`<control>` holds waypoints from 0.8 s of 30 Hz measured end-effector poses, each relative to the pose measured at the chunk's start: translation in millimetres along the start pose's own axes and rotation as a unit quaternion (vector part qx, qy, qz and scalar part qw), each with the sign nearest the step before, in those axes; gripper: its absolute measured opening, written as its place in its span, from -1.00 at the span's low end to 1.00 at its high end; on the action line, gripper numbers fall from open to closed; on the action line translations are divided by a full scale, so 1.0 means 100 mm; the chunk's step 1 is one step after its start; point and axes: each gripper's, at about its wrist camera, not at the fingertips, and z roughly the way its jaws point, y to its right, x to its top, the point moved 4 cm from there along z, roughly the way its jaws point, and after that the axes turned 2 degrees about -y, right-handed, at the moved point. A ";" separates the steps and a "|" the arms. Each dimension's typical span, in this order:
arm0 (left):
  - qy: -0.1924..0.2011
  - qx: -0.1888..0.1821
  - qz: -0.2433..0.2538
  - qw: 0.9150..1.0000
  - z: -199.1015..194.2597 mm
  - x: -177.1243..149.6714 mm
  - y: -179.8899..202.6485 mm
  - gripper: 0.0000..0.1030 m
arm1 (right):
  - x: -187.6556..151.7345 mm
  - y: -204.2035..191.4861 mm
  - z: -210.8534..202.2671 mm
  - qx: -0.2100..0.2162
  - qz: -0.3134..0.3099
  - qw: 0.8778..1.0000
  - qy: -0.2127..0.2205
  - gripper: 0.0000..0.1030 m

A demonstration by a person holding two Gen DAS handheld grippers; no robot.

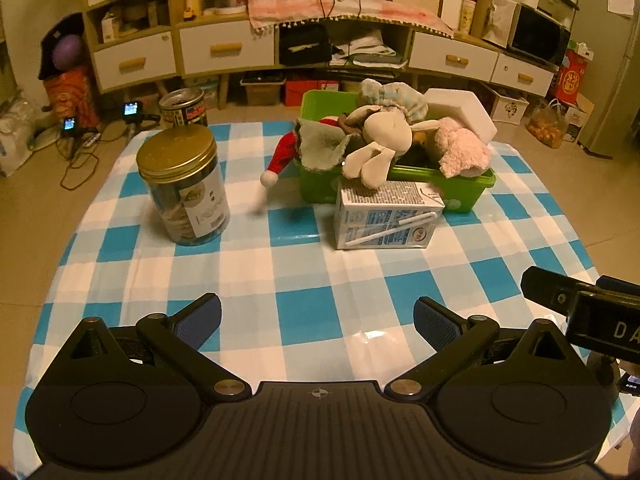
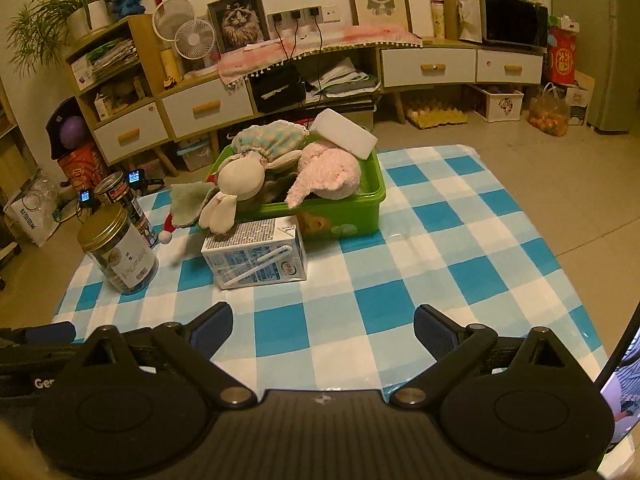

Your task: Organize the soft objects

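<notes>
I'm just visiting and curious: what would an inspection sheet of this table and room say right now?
Surface: checked tablecloth, blue and white.
Job's things: green bin heaped with soft toys, a cream bunny and a red Santa hat hanging over its edge; white foam block on top.
Clutter: milk carton lying in front of the bin; gold-lidded jar; a tin behind it.
Grippers: left gripper and right gripper both open, empty.
Cables: black leads on the floor.
Surroundings: shelf unit with drawers, microwave.
</notes>
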 end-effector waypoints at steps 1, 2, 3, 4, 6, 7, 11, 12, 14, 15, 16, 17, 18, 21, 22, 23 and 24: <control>0.002 0.000 0.000 1.000 -0.01 0.01 0.00 0.90 | 0.00 0.00 0.00 -0.001 0.000 1.000 0.000 0.33; 0.005 0.001 0.000 1.000 -0.02 0.01 0.01 0.90 | 0.00 0.01 0.00 -0.002 0.000 1.000 0.000 0.33; 0.008 0.002 0.000 1.000 -0.03 0.01 0.01 0.90 | 0.00 0.01 0.01 -0.002 0.001 1.000 0.000 0.33; 0.010 0.004 0.001 1.000 -0.04 0.02 0.02 0.90 | 0.00 0.01 0.00 -0.003 0.001 1.000 0.000 0.33; 0.012 0.007 0.003 1.000 -0.06 0.03 0.02 0.90 | 0.00 0.01 0.00 -0.004 0.001 1.000 0.001 0.33; 0.013 0.008 0.003 1.000 -0.06 0.03 0.02 0.90 | 0.00 0.01 0.00 -0.004 0.000 1.000 0.002 0.33; 0.014 0.010 0.004 1.000 -0.06 0.03 0.02 0.90 | 0.01 0.00 -0.01 -0.005 -0.001 1.000 0.003 0.33; 0.014 0.011 0.003 1.000 -0.07 0.03 0.01 0.90 | 0.01 0.00 -0.01 -0.005 0.000 1.000 0.003 0.33; 0.015 0.010 0.002 1.000 -0.07 0.03 0.01 0.90 | 0.01 0.00 -0.01 -0.005 -0.001 1.000 0.003 0.33; 0.014 0.010 0.002 1.000 -0.07 0.03 0.01 0.90 | 0.01 0.00 -0.01 -0.004 -0.002 1.000 0.004 0.33; 0.014 0.010 0.002 1.000 -0.07 0.03 0.01 0.90 | 0.01 -0.01 -0.01 -0.004 -0.002 1.000 0.004 0.33; 0.014 0.011 0.003 1.000 -0.07 0.03 0.01 0.90 | 0.01 -0.01 -0.01 -0.004 -0.003 1.000 0.004 0.33; 0.014 0.010 0.003 1.000 -0.07 0.03 0.01 0.90 | 0.01 -0.01 -0.01 -0.004 -0.003 1.000 0.003 0.33; 0.014 0.010 0.003 1.000 -0.07 0.03 0.01 0.90 | 0.01 -0.02 -0.01 -0.005 -0.002 1.000 0.003 0.33; 0.014 0.010 0.003 1.000 -0.07 0.03 0.01 0.90 | 0.01 -0.01 -0.01 -0.005 -0.001 1.000 0.003 0.33; 0.013 0.010 0.003 1.000 -0.07 0.03 0.01 0.90 | 0.01 -0.01 -0.01 -0.005 0.000 1.000 0.004 0.33; 0.014 0.010 0.003 1.000 -0.07 0.03 0.01 0.90 | 0.01 -0.01 -0.02 -0.005 0.000 1.000 0.005 0.33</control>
